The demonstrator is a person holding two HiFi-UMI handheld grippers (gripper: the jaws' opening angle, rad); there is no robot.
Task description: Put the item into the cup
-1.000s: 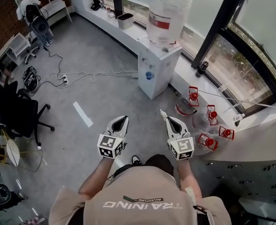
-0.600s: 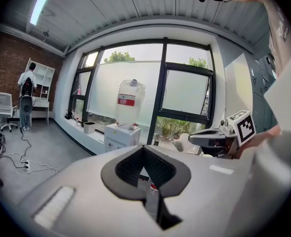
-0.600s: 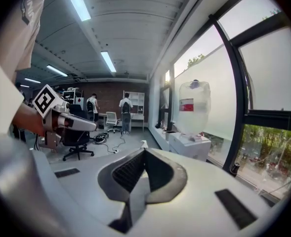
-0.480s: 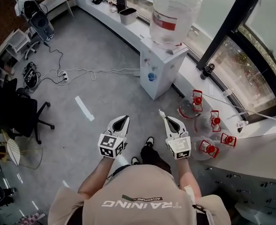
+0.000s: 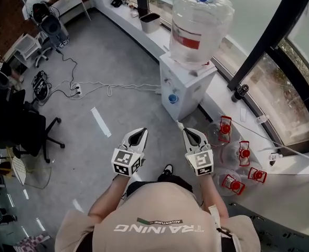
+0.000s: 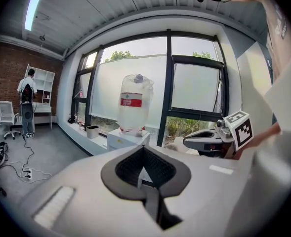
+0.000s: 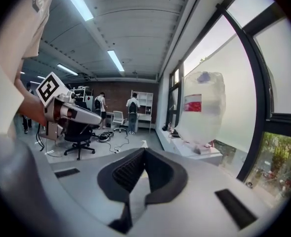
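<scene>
Head view shows both grippers held out side by side above the grey floor [image 5: 86,83], well short of the white water dispenser cabinet [image 5: 188,85] that stands against the window ledge. The left gripper [image 5: 139,134] has its jaws together at the tips, with nothing between them. The right gripper [image 5: 188,133] has its jaws clamped on a small white pointed item [image 5: 179,125], whose tip sticks out past the fingertips towards the dispenser. A large clear water bottle with a blue cap [image 5: 199,25] sits upside-up on the cabinet. A small blue round thing [image 5: 172,98] shows at the cabinet's front; whether it is a cup cannot be told. Clear jugs with red caps [image 5: 239,155] lie on the floor beside the ledge, right of the cabinet.
</scene>
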